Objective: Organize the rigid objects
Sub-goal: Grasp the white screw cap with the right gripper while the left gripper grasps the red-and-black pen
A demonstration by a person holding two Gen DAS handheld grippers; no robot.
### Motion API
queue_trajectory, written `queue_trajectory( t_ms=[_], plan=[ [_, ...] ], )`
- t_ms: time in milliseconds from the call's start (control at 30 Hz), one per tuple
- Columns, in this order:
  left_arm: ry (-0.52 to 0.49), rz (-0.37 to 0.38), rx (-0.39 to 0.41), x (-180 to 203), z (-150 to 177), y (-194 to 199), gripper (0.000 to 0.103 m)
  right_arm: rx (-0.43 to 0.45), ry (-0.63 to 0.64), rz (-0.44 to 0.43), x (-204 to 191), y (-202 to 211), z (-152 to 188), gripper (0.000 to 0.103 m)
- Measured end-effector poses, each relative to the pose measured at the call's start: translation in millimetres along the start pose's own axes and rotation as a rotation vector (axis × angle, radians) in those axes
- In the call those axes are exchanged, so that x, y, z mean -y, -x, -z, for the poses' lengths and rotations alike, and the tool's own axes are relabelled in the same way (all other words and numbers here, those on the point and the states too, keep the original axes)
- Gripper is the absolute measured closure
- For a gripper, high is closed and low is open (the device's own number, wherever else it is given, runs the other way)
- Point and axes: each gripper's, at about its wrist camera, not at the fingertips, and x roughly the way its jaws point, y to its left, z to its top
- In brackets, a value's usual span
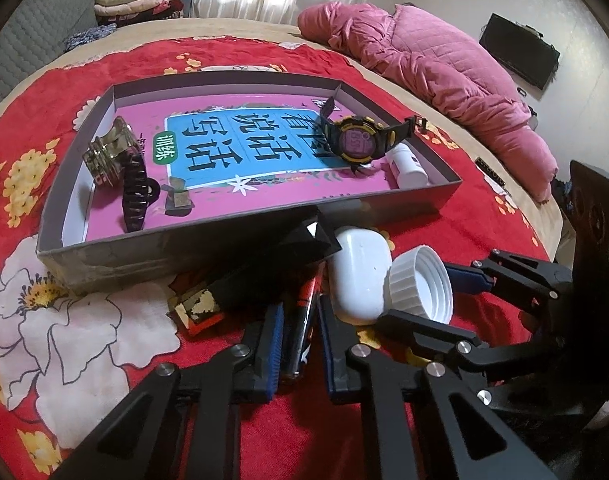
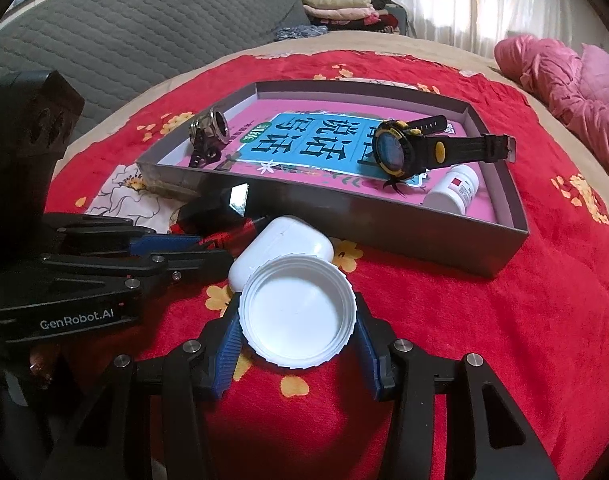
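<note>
L gripper (image 1: 298,344) is clamping a slim dark cylinder w/ red print (image 1: 300,332), prob. a battery or marker, can't tell which; blue pads are pressing both its sides, jaws nearly closed. R gripper (image 2: 298,330) is gripping a white screw cap (image 2: 298,316), open side facing up, pads sitting on opposite sides of its ribbed rim.

Landmark = grey cardboard tray (image 1: 264,236) on the red floral bedspread (image 1: 444,216).

- Both grippers working just outside tray's near wall, side by side.
- White earbud case (image 1: 358,272) lying between cap and near wall, touching the cap, just beside L gripper's cylinder.
- Black faceted object (image 1: 300,246) resting against near wall, left of the case; small red-gold box (image 1: 198,308) beside it.
- Inside tray: black-yellow watch (image 1: 362,140) at far-right, white pill bottle (image 1: 408,166) along right wall, glass jar (image 1: 108,156) and black hair clip (image 1: 134,192) at left end. A pink-blue book cover (image 1: 240,140) lining the floor.

Step, as I'm reading it: pickup stage, two items being secured at once, neither looking lifted yet. Several loose items still outside.

Next move prob. calls for: raising both clear of near wall, carrying over, releasing on bare tray floor mid-front. Cap needs lifting w/o dragging the earbud case along; cylinder could roll once released.
</note>
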Motion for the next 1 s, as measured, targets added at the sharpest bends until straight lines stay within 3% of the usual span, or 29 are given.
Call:
queue_trajectory(
  t_ms=[1000],
  plan=[
    [-0.022, 0.000, 0.013, 11, 3, 20, 0.092, 0.018, -0.107, 0.032, 19, 21, 3, 0.052]
  ],
)
